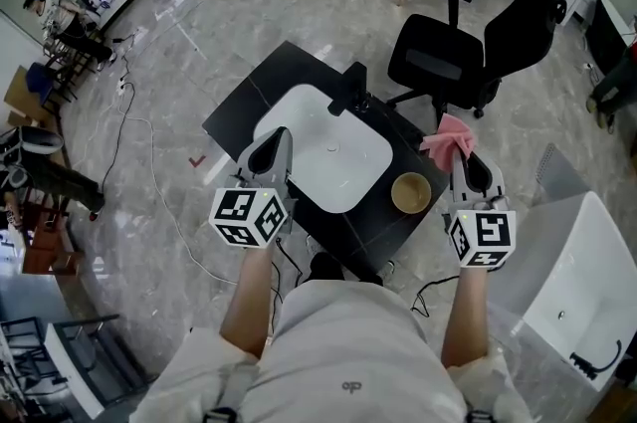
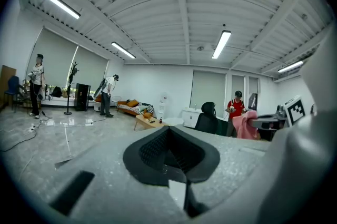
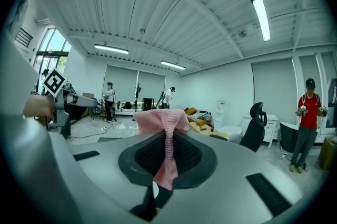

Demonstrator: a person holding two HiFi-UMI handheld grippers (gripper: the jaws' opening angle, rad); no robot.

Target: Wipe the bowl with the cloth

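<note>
A small tan bowl (image 1: 410, 193) stands on the black countertop (image 1: 255, 103), just right of the white sink basin (image 1: 299, 117). My right gripper (image 1: 462, 161) hovers right of the bowl, held level and shut on a pink cloth (image 1: 448, 136) that bunches out past its tips. In the right gripper view the pink cloth (image 3: 164, 139) is pinched between the jaws and fans out above them. My left gripper (image 1: 269, 155) hangs over the counter's left edge beside the sink, shut with nothing in it. The left gripper view looks across the room; its jaws meet, empty.
A black faucet (image 1: 350, 89) rises at the sink's far side. A black office chair (image 1: 478, 53) stands behind the counter. A white tub (image 1: 577, 302) is at the right. Cables lie on the marble floor at the left. People stand far off in the room.
</note>
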